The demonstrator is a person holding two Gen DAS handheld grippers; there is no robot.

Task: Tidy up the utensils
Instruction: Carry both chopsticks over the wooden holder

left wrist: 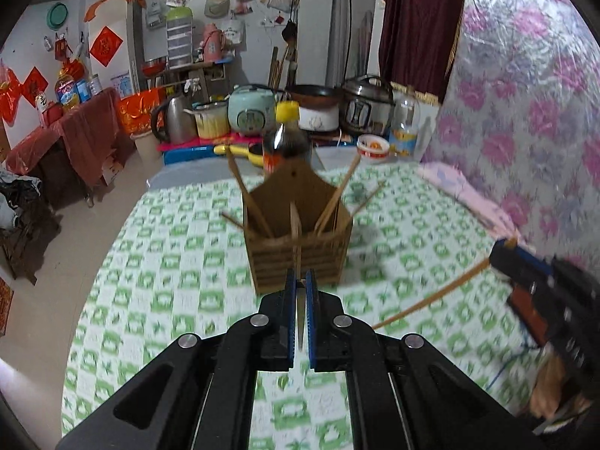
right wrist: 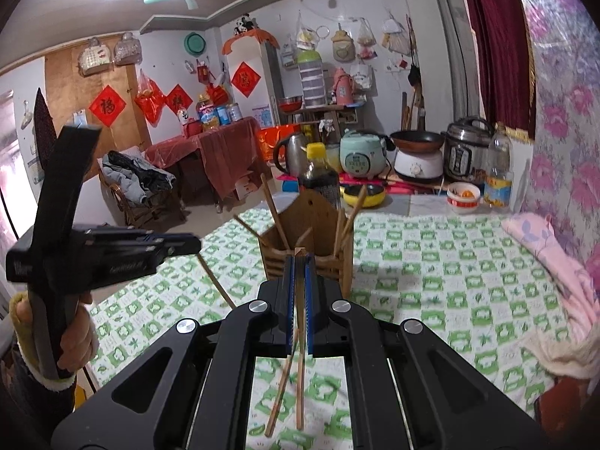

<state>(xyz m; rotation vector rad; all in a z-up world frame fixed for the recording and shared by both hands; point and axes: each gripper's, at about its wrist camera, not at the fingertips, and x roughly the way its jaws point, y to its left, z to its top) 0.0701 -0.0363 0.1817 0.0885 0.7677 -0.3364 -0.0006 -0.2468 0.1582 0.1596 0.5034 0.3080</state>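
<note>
Two chopsticks (right wrist: 296, 367) are pinched in the right tongs (right wrist: 299, 262), their long sticks hanging down under the tongs toward the green checked bed cover (right wrist: 431, 262). One chopstick (left wrist: 298, 240) is pinched in the left tongs (left wrist: 300, 275), which are closed tight on it. It stands nearly straight up. The wooden holder (left wrist: 296, 247) sits in the middle of the bed cover, far from its edges, right ahead of both tongs. More sticks already lean inside it. The right tongs look a bit nearer, so I think their sticks must tip upright and go in from above.
</note>
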